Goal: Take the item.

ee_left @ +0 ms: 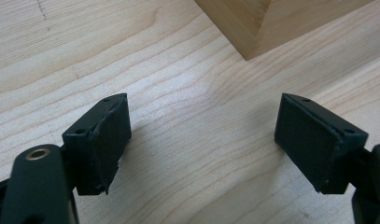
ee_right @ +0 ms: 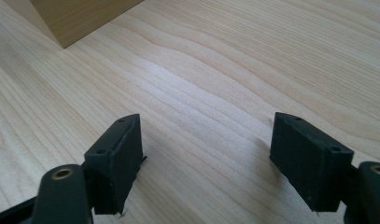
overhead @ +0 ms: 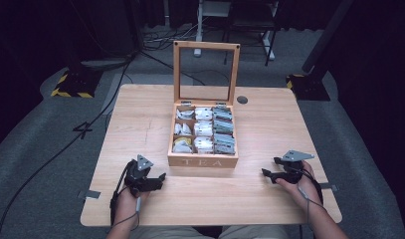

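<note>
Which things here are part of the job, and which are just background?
In play:
- tea box, lid upright and open
- tea bags in its compartments
- left gripper, open, empty
- right gripper, open, empty

Background:
- table
- stand bases with yellow-black tape
- floor cables

Both forearms come in low and well apart. The left tool [overhead: 159,180] points toward the right tool [overhead: 267,174], which points back at it. Each has its jaws spread wide with nothing between them, seemingly hovering just above the counter [overhead: 215,199].
</note>
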The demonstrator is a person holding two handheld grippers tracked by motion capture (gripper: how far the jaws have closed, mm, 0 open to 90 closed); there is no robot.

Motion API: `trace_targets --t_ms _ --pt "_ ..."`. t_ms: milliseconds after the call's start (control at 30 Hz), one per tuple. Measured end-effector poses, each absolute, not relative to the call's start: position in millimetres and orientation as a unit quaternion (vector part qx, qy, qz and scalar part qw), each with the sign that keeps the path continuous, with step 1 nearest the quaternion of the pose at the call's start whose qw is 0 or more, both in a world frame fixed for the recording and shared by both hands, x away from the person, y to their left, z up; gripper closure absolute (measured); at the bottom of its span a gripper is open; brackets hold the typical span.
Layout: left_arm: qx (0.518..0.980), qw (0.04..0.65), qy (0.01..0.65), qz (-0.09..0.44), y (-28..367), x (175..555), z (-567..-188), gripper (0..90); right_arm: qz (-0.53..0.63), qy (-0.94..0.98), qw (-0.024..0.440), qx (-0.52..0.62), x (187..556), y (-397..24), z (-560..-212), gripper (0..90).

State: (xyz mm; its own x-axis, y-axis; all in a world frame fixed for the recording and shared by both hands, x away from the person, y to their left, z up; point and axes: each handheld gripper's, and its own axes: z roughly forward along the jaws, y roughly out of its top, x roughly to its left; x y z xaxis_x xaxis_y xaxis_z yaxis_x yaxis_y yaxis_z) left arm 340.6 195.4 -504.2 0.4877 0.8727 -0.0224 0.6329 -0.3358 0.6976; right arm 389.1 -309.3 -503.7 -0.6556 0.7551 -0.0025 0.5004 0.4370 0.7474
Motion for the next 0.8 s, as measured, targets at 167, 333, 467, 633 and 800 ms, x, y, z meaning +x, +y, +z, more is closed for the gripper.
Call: trace_targets --t_ms 167,333,467,633,800 --pt "0.794 0.327 0.477 0.187 194.4 339.3 -504.1 19.5 0.373 0.83 0.17 0.378 389.1 -309.4 -503.7 25.5" --pt "0.79 0.326 0.483 0.188 193.4 338.5 -504.1 19.2 0.373 0.83 0.17 0.378 389.1 -309.4 -503.7 25.5" --pt "0.79 0.328 0.484 0.186 193.5 338.8 -504.3 18.8 0.373 0.831 0.17 0.377 389.2 -309.4 -503.7 26.2" --pt "0.79 0.327 0.484 0.187 193.6 338.8 -504.2 18.8 0.376 0.829 0.171 0.376 388.6 -309.7 -503.2 33.4" --pt "0.79 0.327 0.484 0.187 193.6 338.8 -504.2 18.7 0.386 0.826 0.154 0.38 389.2 -310.5 -496.7 37.8"
